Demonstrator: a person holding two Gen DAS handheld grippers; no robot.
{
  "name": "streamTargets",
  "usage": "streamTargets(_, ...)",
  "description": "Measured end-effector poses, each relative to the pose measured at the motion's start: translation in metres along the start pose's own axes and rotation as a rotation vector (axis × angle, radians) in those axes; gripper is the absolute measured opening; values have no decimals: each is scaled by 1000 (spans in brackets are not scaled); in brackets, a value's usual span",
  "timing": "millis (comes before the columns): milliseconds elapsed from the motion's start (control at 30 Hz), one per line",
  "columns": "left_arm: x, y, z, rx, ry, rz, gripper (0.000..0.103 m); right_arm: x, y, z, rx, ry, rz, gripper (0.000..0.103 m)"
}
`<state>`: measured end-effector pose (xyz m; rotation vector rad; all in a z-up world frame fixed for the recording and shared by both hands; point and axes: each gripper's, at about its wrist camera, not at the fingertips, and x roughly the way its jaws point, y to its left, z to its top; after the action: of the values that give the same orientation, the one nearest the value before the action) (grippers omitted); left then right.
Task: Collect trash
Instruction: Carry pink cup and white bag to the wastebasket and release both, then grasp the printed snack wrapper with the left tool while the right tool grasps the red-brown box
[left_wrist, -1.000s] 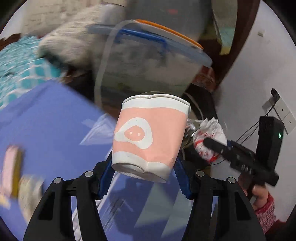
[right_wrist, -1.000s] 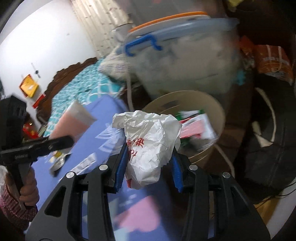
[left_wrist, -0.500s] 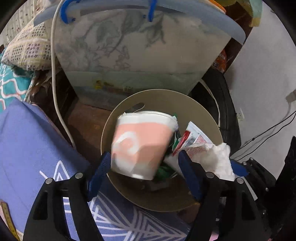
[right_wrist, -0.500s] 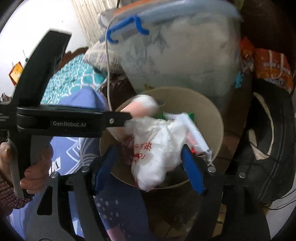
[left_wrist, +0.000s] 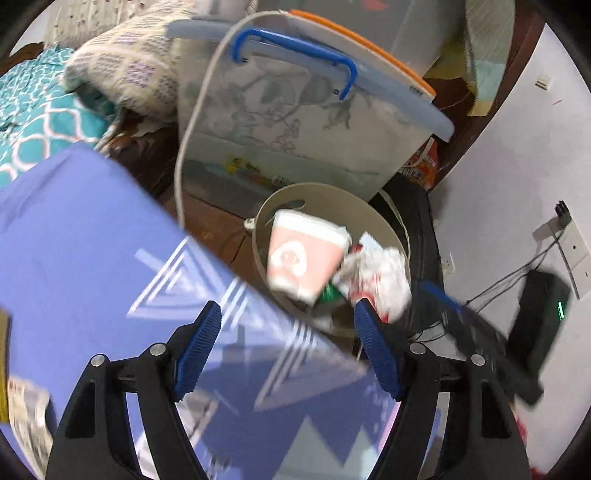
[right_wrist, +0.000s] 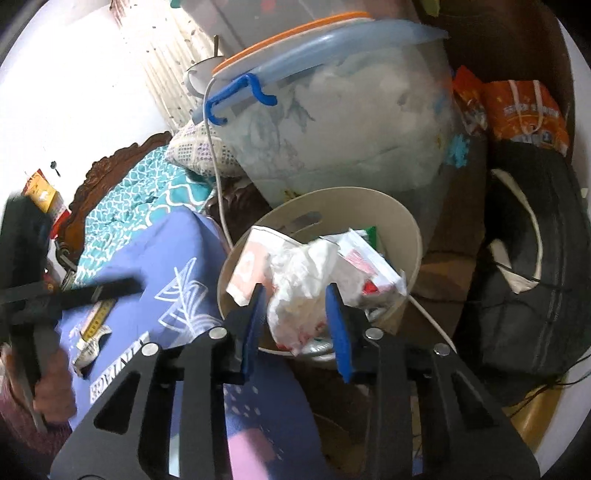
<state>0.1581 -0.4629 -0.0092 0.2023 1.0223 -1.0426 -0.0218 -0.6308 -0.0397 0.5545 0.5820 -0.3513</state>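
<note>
Both grippers empty over the beige bin (right_wrist: 413, 236): left gripper (left_wrist: 288, 347) gapes wide, right gripper (right_wrist: 297, 321) half-closing, crumpled plastic bag (right_wrist: 303, 280) dropped just beyond its pads, beside the pink cup (left_wrist: 303, 258).

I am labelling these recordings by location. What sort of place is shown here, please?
Most likely a cluttered bedroom at home. A bed with a teal patterned cover and a pillow stands beside a lidded plastic storage box, and a round waste bin holds trash.

The pink cup (left_wrist: 306, 258) and crumpled bag (right_wrist: 303, 295) have left both tongs, now in the bin (right_wrist: 406, 229).
</note>
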Motion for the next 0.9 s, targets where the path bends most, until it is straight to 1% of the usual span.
streamTargets(33, -8, 3, -11, -4, -3, 0, 70, 3, 2, 3, 4, 10, -11, 35)
streamTargets(100, -25, 8, -36, -13, -9, 7, 70, 0, 12, 10, 24, 0, 45, 35)
streamTargets(167, -42, 16, -55, -13, -22, 20, 70, -6, 33, 11, -19, -16, 74, 37)
streamTargets(200, -56, 23, -71, -18, -36, 46, 70, -6, 45, 10, -41, -12, 93, 37)
streamTargets(333, -101, 59, -112, -89, -74, 93, 70, 1, 92, -6, -86, 57, 209, 38)
streamTargets(400, -124, 84, -131, -142, -102, 148, 70, 9, 115, -19, -110, 110, 265, 38)
streamTargets(467, -143, 116, -150, -212, -110, 241, 70, 21, 135, -37, -105, 177, 333, 38)
streamTargets(500, -149, 130, -157, -245, -105, 274, 70, 28, 145, -45, -94, 216, 375, 38)
streamTargets(567, -154, 152, -167, -299, -90, 310, 70, 43, 167, -61, -81, 287, 436, 38)
streamTargets(633, -156, 163, -169, -320, -86, 331, 70, 57, 184, -73, -83, 333, 456, 38)
streamTargets(700, -152, 164, -165, -300, -81, 364, 72, 68, 197, -83, -79, 365, 476, 38)
streamTargets(767, -144, 162, -159, -263, -63, 391, 72, 79, 201, -89, -57, 395, 490, 38)
streamTargets(833, -129, 159, -150, -234, -44, 398, 72, 89, 201, -94, -42, 423, 475, 38)
streamTargets(900, -114, 159, -141, -219, -22, 398, 72, 90, 193, -90, -33, 408, 474, 38)
